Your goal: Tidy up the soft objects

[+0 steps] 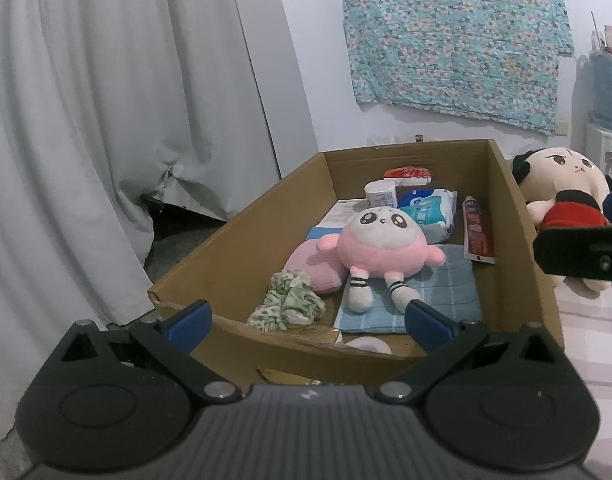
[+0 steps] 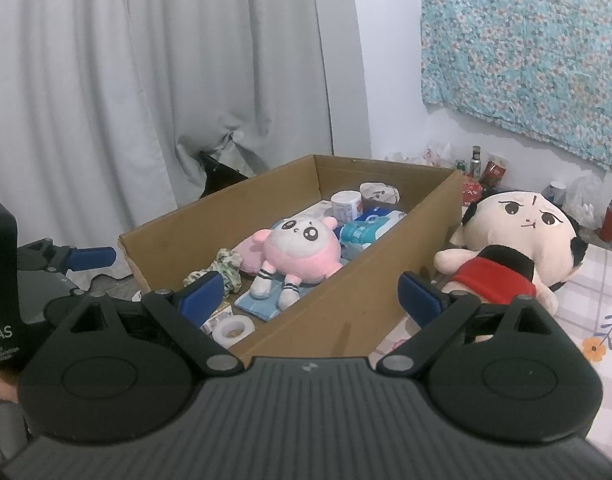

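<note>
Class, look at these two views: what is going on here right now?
A person holds two grippers, both open and empty, in front of a cardboard box. The left gripper faces the pink plush lying inside on a blue towel. The right gripper hangs near the big-headed doll outside the box.

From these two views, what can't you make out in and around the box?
- Blue towel: partly hidden under the pink plush, both views.
- Tape roll: left view, near box wall cuts it off.
- Toothpaste tube: right view, hidden behind the box's right wall.
- Big-headed doll: left view, partly behind the right gripper.
- Bottles by the wall: too small to read.
</note>
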{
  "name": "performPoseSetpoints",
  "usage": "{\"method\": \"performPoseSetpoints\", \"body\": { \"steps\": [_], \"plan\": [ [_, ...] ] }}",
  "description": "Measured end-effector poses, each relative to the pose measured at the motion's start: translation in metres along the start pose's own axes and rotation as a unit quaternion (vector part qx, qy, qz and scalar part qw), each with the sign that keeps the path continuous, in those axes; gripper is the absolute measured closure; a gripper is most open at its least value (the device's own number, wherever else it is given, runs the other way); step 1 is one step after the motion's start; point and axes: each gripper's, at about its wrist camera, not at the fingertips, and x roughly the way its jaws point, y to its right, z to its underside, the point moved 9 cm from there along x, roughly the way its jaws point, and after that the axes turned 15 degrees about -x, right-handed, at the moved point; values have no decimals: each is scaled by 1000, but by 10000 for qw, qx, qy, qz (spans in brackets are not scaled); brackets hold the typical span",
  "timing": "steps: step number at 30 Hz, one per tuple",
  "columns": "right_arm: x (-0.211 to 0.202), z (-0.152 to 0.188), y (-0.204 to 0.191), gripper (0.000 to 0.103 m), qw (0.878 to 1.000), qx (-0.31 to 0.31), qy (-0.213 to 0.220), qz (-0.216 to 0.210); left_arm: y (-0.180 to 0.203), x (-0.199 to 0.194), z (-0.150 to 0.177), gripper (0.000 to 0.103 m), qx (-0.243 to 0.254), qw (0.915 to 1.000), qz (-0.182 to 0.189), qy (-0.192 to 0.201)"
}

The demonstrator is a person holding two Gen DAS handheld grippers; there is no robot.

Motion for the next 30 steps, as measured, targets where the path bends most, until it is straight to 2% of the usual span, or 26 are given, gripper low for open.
{"method": "performPoseSetpoints", "body": {
  "steps": [30],
  "plan": [
    [0,-1,-3,8,10000,-13,-1,-49,0,0,0,0,-2,10000,-15,5]
  ]
}}
